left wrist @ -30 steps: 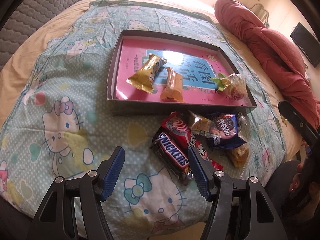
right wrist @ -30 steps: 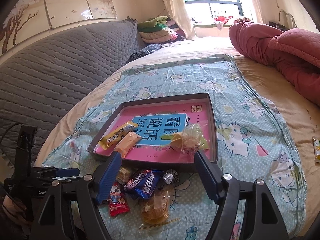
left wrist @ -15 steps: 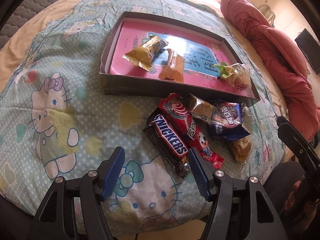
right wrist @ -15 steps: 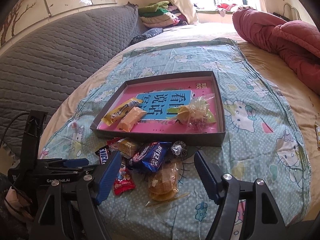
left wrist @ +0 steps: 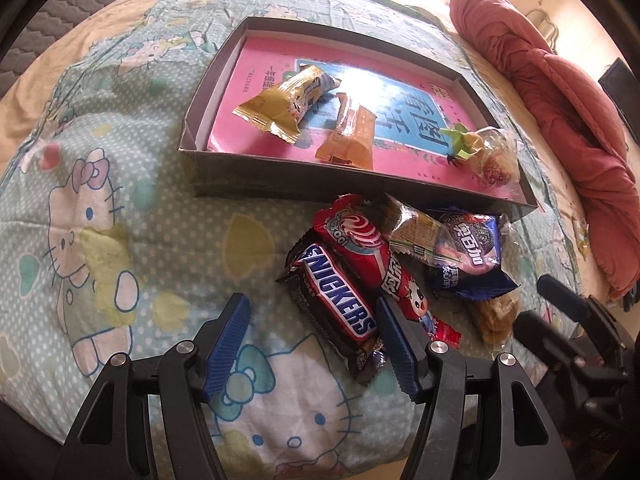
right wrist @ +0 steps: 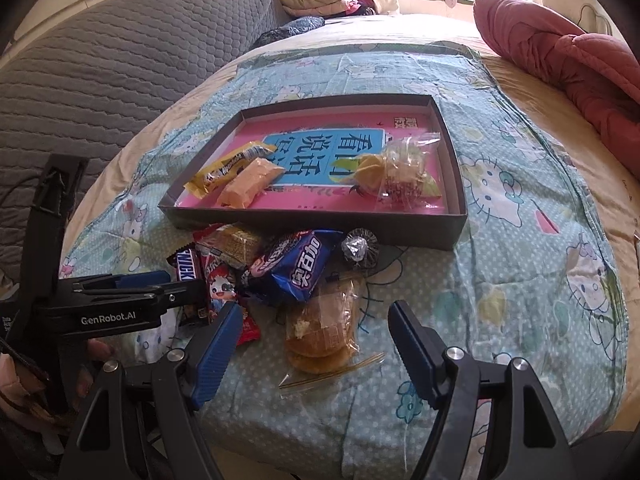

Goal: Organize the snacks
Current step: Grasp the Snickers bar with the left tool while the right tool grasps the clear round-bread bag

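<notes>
A shallow dark box [left wrist: 280,184] with a pink printed sheet on its floor is laid on a cartoon-cat blanket [left wrist: 132,208] spread over a bed. Inside the box, a gold-wrapped bar [left wrist: 284,104] is seen toward its left side, an orange-wrapped piece [left wrist: 352,136] just beside that, and a clear bag of mixed sweets [left wrist: 490,152] toward its right end.

Just outside the box's near wall, a loose heap of snacks is gathered on the blanket: a Snickers bar [left wrist: 336,304], a red swirl-printed packet [left wrist: 360,240] overlapping it, a wafer pack in clear wrap [left wrist: 416,228], a dark blue cookie packet [right wrist: 300,272], a small foil-wrapped sweet [right wrist: 358,248] close against the box wall, and a clear bag of round biscuits [right wrist: 320,328] farthest from the box.

The left gripper [left wrist: 312,344] is held over the heap's left edge, its blue fingers [left wrist: 228,332] spread apart with nothing clamped; the end of the Snickers bar lies between them, by the right finger. The right gripper [right wrist: 312,344] is held on the near side of the heap from the box, its fingers [right wrist: 412,348] likewise parted and empty, with the biscuit bag seen between them
</notes>
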{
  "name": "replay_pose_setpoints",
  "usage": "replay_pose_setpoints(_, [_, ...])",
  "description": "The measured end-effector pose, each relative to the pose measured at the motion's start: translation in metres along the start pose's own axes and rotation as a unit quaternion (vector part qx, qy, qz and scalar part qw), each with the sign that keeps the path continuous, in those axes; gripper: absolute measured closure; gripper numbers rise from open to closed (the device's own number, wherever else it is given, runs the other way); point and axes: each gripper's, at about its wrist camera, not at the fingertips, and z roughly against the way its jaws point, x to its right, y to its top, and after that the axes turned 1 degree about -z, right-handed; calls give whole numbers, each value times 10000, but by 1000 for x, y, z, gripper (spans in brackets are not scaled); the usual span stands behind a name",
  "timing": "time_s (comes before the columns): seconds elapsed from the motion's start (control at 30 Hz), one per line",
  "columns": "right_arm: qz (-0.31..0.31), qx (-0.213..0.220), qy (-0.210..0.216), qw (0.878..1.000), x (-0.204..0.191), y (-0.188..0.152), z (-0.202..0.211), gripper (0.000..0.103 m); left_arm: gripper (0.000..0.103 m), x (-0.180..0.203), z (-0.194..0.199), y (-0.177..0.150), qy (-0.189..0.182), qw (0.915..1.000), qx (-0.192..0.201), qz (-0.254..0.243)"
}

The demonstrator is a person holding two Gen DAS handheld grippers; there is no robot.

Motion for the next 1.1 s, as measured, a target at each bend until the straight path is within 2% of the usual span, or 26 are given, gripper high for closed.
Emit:
replay_pose_setpoints(0.1, [46, -198, -89, 9998, -1, -3, -12, 28, 35, 1, -3, 2, 35, 10000, 1, 18])
replay_pose_setpoints(0.47, [129, -456, -428, 9980, -2, -8, -34, 28, 34, 9, -14, 8, 269, 9996, -27, -95])
replay_pose_setpoints(0.7, [173, -412, -527, 9976, 2, -6, -41, 31, 34, 3, -18, 11, 244, 9997, -33, -89])
replay_pose_setpoints(0.77, [271, -407, -601, 9970, 0, -6, -43, 35, 34, -4, -15, 10, 224, 9997, -45, -32])
replay_pose_setpoints(0.83, [377, -386, -697, 9961, -1, -5, -45, 44, 34, -9, -13, 10, 222, 9997, -44, 43])
replay_pose_setpoints(0.93, [357, -371, -680, 9964, 1, -3, -45, 52, 34, -14, -11, 8, 205, 9996, -71, 164])
replay_pose_setpoints(1.1, [332, -368, -634, 9968, 3, -3, -44, 55, 34, -7, -16, 9, 506, 9984, -117, 239])
